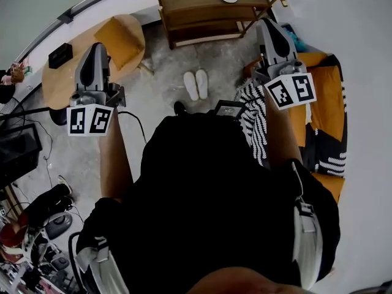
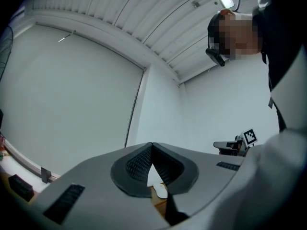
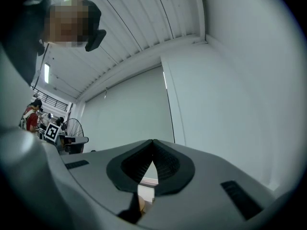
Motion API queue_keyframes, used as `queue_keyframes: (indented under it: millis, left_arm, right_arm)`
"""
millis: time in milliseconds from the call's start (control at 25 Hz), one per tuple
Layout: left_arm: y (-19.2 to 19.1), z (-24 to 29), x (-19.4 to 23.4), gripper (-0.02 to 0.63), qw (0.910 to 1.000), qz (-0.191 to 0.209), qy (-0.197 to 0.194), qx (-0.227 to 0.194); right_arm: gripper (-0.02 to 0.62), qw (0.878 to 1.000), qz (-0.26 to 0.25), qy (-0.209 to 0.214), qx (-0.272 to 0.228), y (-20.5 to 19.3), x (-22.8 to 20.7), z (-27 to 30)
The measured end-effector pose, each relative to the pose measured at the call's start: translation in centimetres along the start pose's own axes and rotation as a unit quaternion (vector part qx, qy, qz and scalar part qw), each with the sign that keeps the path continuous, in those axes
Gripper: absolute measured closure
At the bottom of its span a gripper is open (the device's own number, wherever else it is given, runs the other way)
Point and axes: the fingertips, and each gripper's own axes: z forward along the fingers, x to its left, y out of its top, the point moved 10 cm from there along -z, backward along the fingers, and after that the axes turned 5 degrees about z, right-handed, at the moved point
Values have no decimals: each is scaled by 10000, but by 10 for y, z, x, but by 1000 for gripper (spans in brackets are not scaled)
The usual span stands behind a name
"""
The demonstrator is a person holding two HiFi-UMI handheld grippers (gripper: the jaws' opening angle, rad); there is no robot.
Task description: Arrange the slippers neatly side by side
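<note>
The slippers (image 1: 196,84) lie on open floor (image 1: 162,94), with bare concrete on every side where tongs could pass. Just beyond them a wooden shelf (image 1: 208,17) closes the far end. A round table (image 1: 61,81) with a yellow cushion (image 1: 119,40) bounds the left, under the left tongs (image 1: 97,46). An orange sofa (image 1: 327,97) and striped cloth (image 1: 253,121) crowd the right, beneath the right tongs (image 1: 266,23).

Slippers (image 1: 196,84): white, matt, smooth-looking.
Floor (image 1: 162,78): grey concrete, mottled, rough.
Rack (image 1: 208,8): bare wood, low sheen.
Cushion (image 1: 119,38): mustard cloth.
Left tool (image 2: 152,146), right tool (image 3: 153,143): matt grey plastic shells.
Pads (image 2: 139,164): black, ribbed.
</note>
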Motion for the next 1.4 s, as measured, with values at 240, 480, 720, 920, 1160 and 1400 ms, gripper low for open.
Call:
queue_keyframes:
  millis: [240,480,720,920,1160,1400]
  left_arm:
    - [4,-24,-51,591,9995,214,225,59]
    - [-10,-45,-136,591,9994,109,183,281]
    - [-15,-80,-205,591,9973,226,439,549]
    - [-14,-107,-223,591,9926,322,840,813]
    - [-10,-131,-238,591,9928,304,729,900]
    - [-17,-144,-248,591,9951,102,394,899]
  right_arm:
    - [565,9995,-146,221,146,3,-1,-40]
    - [565,9985,-126,379,368,9,-6,-112]
    - [565,9981,-256,303,476,12,-12,-179]
    - [565,9983,-196,26,552,5,-15,-211]
    - [565,9978,-132,-47,653,7,-2,-246]
    - [565,9962,-253,4,835,2,26,-277]
